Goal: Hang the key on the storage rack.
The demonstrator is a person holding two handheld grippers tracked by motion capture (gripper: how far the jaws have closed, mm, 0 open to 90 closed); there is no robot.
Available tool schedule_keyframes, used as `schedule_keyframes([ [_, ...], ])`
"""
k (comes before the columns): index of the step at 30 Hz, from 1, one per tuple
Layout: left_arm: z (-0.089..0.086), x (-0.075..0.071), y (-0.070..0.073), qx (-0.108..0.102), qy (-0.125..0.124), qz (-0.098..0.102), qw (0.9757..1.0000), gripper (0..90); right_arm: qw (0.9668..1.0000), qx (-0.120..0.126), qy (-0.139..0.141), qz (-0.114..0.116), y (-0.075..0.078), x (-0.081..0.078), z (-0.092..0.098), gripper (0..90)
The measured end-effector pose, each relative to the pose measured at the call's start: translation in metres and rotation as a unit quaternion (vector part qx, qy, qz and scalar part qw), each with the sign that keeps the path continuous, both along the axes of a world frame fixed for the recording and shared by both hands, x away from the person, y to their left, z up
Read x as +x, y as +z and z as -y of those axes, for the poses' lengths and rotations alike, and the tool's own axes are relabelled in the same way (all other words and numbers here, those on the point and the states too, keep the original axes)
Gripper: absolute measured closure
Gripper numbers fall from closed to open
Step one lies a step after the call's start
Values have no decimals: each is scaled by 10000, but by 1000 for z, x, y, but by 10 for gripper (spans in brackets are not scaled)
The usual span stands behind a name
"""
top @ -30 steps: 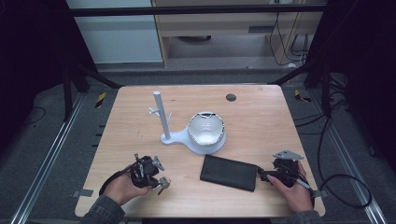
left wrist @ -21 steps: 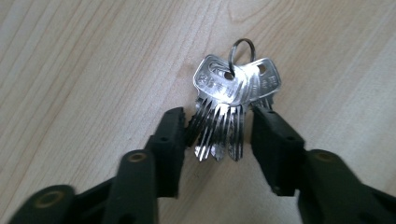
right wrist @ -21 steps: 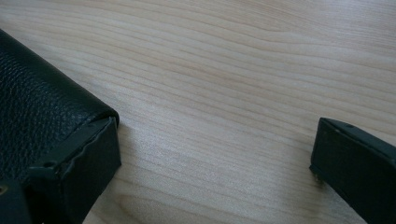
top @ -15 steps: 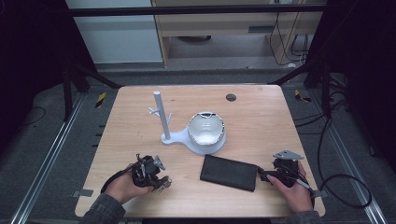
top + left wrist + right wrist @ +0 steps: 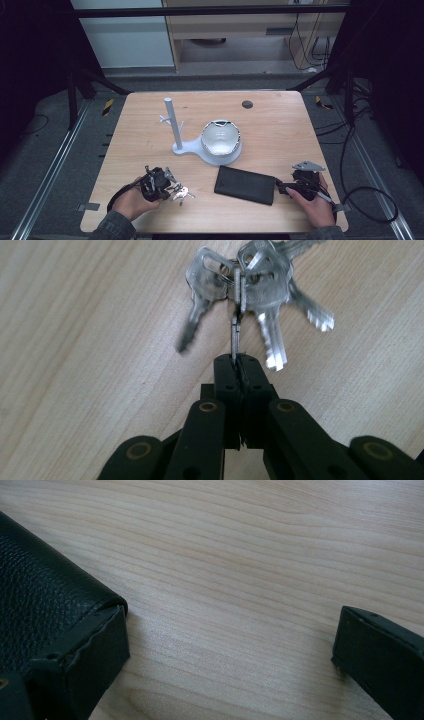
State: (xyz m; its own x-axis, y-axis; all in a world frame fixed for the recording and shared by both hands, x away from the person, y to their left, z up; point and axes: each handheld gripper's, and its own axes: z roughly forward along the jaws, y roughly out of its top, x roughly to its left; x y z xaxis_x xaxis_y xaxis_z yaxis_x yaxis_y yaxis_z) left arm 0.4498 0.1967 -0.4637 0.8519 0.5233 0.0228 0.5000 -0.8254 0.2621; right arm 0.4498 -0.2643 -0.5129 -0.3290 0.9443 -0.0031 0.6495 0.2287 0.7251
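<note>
- Pinching a bunch of keys (image 5: 250, 285), the left gripper (image 5: 159, 181) has its fingers closed.
- The right gripper (image 5: 295, 186) fingers gape beside the black wallet (image 5: 245, 184).
- A white stand (image 5: 176, 131) and bowl (image 5: 221, 141) sit mid-desk (image 5: 280, 130).

Your bunch of silver keys (image 5: 250, 285) hangs on a ring, fanned out over the wooden table near its front left. Your black leather wallet (image 5: 246, 184) lies flat and closed, front and right of centre.

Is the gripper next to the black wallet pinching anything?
No, the right gripper is wide open, with only bare wooden table between its jaws and the black wallet beside one of them.
</note>
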Motion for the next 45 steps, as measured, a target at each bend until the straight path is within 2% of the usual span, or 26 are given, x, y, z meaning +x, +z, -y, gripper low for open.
schedule_keyframes([
  [3,-1,0,-1,-98,31,-17,9999,884,10000,-1,-1,0,0,0,0,17],
  [5,-3,-1,5,-67,65,114,9999,885,10000,0,-1,1,0,0,0,17],
  [7,-4,-1,9,-117,81,122,9998,885,10000,0,-2,-1,0,0,0,17],
  [8,-6,-1,18,-159,85,192,9997,886,10000,0,-1,0,0,0,0,18],
  [9,-6,-1,18,-159,85,192,9997,887,10000,0,-1,0,0,0,0,18],
  [10,-6,0,30,-147,51,284,9995,893,10000,1,-1,0,0,0,0,18],
  [13,-6,1,46,-113,42,384,9992,895,10000,1,-4,0,0,0,0,18],
  [18,-6,6,65,-128,2,463,9988,896,10000,1,-3,1,0,0,0,18],
  [19,-6,6,65,-128,2,463,9988,896,10000,0,-4,0,0,0,0,18],
  [20,-6,7,73,-165,12,504,9986,895,10000,0,-4,1,0,0,0,18],
  [21,-6,7,73,-165,12,504,9986,896,10000,0,-4,1,0,0,0,18],
  [22,-6,7,83,-202,28,563,9982,896,10000,0,-4,0,0,0,0,18],
  [29,-13,10,125,-207,66,782,9967,896,10000,0,-7,0,0,0,0,18],
  [30,-15,11,132,-247,106,830,9962,896,10000,1,-7,0,0,0,0,18],
  [31,-15,11,132,-247,106,830,9962,896,10000,1,-7,0,0,0,0,18],
  [33,-18,12,144,-316,153,896,9954,896,10000,1,-6,0,0,0,0,18],
  [34,-21,12,155,-336,199,968,9945,896,10000,2,-5,-1,0,0,0,17],
  [35,-21,12,155,-336,199,968,9945,896,10000,2,-5,-1,0,0,0,17],
  [36,-24,13,164,-389,271,1022,9936,896,10000,4,-4,-1,0,0,0,17],
  [38,-26,14,173,-394,332,1086,9927,896,10000,6,-2,-1,0,0,0,17],
  [39,-26,14,173,-394,332,1086,9927,896,10000,6,-2,-1,0,0,0,17],
  [41,-27,16,185,-422,377,1130,9920,896,10000,9,-4,-2,0,0,0,17],
  [45,-27,21,195,-427,479,1202,9907,896,10000,-7,-1,-4,0,0,0,17],
])
